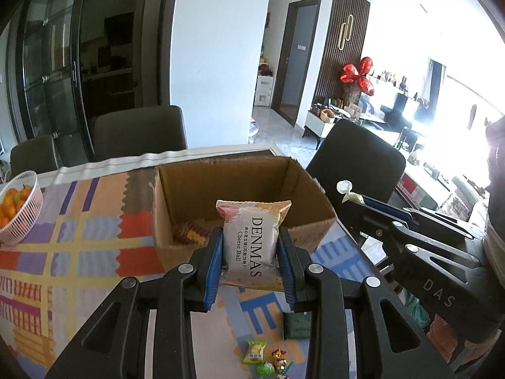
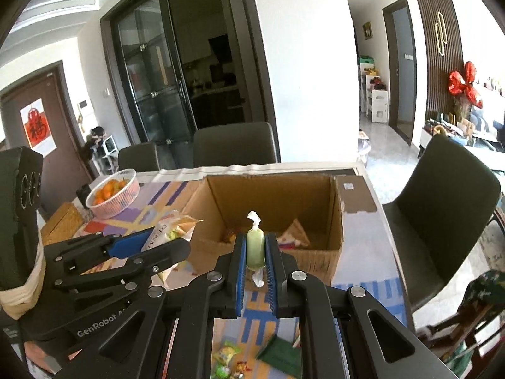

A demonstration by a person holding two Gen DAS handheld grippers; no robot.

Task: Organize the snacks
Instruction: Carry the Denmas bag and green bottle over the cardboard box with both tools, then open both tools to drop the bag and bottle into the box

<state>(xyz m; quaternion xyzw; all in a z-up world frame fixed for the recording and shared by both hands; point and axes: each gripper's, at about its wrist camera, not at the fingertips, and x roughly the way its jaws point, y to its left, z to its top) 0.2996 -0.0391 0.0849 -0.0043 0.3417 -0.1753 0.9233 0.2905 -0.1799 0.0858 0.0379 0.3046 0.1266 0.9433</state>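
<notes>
My left gripper (image 1: pixel 251 240) is shut on a white cheese ball packet (image 1: pixel 251 243), held upright in the air just in front of an open cardboard box (image 1: pixel 315 227). The right gripper (image 2: pixel 255 246) is shut on a pale green twist-wrapped candy (image 2: pixel 255 246), also raised before the box (image 2: pixel 325 255). In the right wrist view the left gripper (image 2: pixel 151 243) shows at the left with the packet (image 2: pixel 170 230). In the left wrist view the right gripper (image 1: pixel 356 202) shows at the right with the candy (image 1: pixel 345 189). Some snacks (image 1: pixel 189 233) lie inside the box.
Several small wrapped candies (image 1: pixel 255 352) and a dark green packet (image 1: pixel 296 325) lie on the patterned tablecloth (image 1: pixel 79 246) below the grippers. A white basket of oranges (image 1: pixel 19 208) stands at the left. Dark chairs (image 1: pixel 139 132) ring the table.
</notes>
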